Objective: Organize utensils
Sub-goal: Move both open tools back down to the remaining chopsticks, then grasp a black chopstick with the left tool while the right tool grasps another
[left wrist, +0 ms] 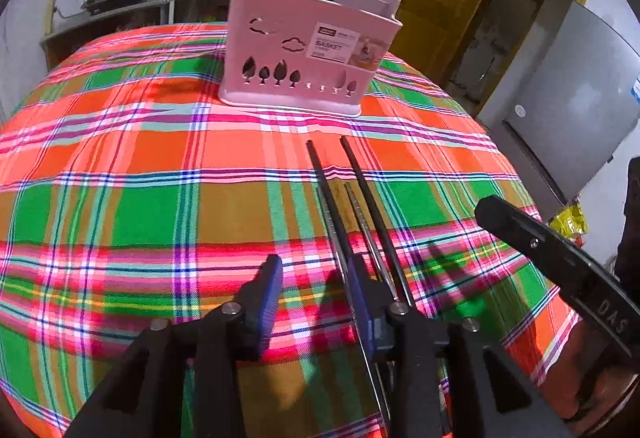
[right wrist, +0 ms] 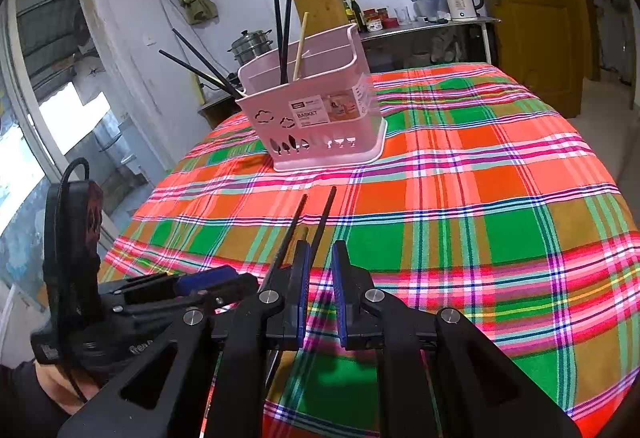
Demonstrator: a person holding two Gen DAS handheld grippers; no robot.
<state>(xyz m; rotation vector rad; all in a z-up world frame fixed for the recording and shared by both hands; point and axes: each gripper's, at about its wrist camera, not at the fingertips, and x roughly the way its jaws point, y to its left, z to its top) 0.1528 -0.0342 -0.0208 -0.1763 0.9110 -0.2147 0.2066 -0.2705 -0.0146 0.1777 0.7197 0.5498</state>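
Fingers of the left gripper (left wrist: 316,302) stood parted and empty; black chopsticks (left wrist: 362,194) lay along their lower-right pad, long axis toward the pink plastic basket (left wrist: 304,78) at upper centre. Right gripper (right wrist: 320,290) fingers narrowly apart, chopsticks just left.

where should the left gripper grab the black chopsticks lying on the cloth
Grip the black chopsticks near their close ends, coming from above with the left gripper. They lie flat, pointing toward the pink basket, so the fingers should straddle them crosswise.
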